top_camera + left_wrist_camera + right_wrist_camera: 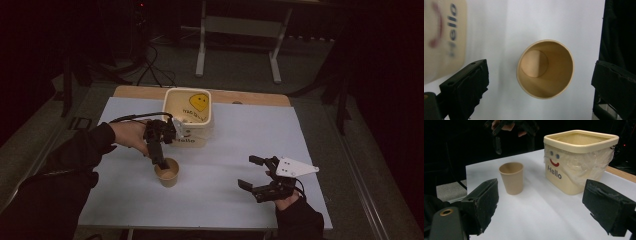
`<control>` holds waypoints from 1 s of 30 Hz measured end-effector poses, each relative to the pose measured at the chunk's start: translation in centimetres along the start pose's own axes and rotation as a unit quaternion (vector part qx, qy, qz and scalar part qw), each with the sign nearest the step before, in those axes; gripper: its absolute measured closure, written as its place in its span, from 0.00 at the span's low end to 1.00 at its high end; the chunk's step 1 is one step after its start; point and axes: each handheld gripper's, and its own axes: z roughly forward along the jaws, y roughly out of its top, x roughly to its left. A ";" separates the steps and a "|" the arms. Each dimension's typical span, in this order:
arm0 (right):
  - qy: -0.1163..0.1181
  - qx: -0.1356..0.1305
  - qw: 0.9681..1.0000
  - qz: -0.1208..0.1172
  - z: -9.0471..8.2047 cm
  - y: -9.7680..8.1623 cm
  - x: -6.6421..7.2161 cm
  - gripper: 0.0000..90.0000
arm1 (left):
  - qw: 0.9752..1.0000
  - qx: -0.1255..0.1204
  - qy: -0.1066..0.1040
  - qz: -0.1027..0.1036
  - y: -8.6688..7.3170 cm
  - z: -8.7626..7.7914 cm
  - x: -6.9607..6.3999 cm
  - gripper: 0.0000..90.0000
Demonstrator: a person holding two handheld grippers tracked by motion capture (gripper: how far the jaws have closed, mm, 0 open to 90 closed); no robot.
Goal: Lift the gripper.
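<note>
Tan paper cup (545, 69) stands upright and empty just in front of the cream square plastic "Hello" tub (189, 116). Left gripper (540, 85) hovers right above the cup, jaws spread wide, holding nothing. Right gripper (257, 172) sits well right of the cup, also wide open and empty.

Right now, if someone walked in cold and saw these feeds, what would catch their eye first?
Probably the cream bin with a smiley face and "Hello" on its front, standing at the far side of the white table. Next, the empty paper cup upright just in front of it, with the left tool poised open directly above its mouth. The right tool rests open near the table's front right.
</note>
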 end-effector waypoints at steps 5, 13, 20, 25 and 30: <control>0.004 0.002 1.000 0.003 0.0 0.0 0.0 0.15 | 1.000 -0.001 0.004 0.001 0.3 -0.9 -0.1 0.02; 0.004 0.002 1.000 0.003 0.0 0.0 0.0 0.15 | 1.000 0.008 0.013 0.003 0.4 -2.3 -0.3 0.02; 0.008 0.005 1.000 0.004 0.2 0.0 0.0 0.15 | 1.000 0.009 0.025 0.009 0.9 -4.0 -0.5 0.02; 0.009 0.006 1.000 0.003 0.2 0.0 0.0 0.15 | 0.999 0.010 0.031 0.010 1.3 -5.1 -0.6 0.02; 0.010 0.005 1.000 0.004 0.1 0.0 0.0 0.15 | 0.999 0.005 0.032 0.014 1.5 -5.7 -0.8 0.02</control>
